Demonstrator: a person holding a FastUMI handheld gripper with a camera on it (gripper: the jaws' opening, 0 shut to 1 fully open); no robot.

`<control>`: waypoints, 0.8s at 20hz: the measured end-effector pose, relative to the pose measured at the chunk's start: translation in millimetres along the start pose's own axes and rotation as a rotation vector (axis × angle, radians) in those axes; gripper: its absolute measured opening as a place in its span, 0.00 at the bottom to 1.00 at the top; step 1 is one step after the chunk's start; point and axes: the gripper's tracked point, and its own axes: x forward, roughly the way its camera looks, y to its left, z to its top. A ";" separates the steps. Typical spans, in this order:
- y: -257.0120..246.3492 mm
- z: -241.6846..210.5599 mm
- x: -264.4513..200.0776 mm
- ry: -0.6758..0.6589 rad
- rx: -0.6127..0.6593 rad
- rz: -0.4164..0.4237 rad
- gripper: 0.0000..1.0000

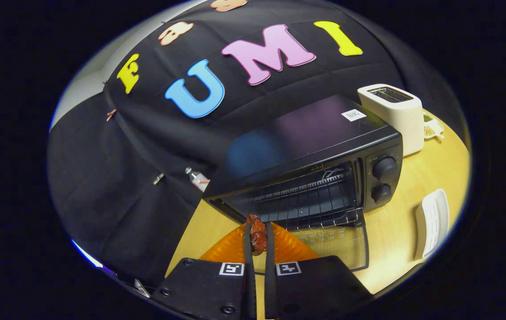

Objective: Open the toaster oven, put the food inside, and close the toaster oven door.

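A black toaster oven [319, 146] stands on the wooden table with its glass door [337, 242] folded down flat toward me. Its wire rack [311, 195] shows inside the open cavity. My gripper [258, 231] is shut on a reddish-brown piece of food [258, 235], which sticks up between the two fingertips. The food hangs just in front of the oven's left opening, above an orange plate [230, 249] that lies under the fingers. Two black knobs [384, 168] sit on the oven's right panel.
A white pop-up toaster [393, 115] stands behind the oven on the right, with a small dish [431, 129] beside it. A white ribbed tray [433, 222] lies on the table right of the door. A small tube [197, 178] lies left of the oven.
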 end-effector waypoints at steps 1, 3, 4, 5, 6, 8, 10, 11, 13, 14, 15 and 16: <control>-4.5 4.0 9.3 -0.015 0.019 -0.008 0.11; -18.0 10.3 27.4 -0.035 0.033 -0.033 0.12; -24.2 13.6 35.5 -0.044 0.035 -0.043 0.12; -28.7 17.2 40.7 -0.056 0.035 -0.057 0.12; -34.8 19.6 47.1 -0.063 0.040 -0.066 0.11; -45.7 23.5 59.8 -0.076 0.056 -0.082 0.11; -55.6 24.9 71.8 -0.073 0.064 -0.104 0.11; -58.5 29.2 76.4 -0.084 0.066 -0.101 0.11; -68.5 33.0 81.7 -0.084 0.041 -0.129 0.11; -79.8 32.1 82.4 -0.072 0.014 -0.162 0.16; -81.5 29.3 85.0 -0.061 -0.017 -0.191 0.17; -95.4 26.6 86.7 -0.049 -0.059 -0.251 0.26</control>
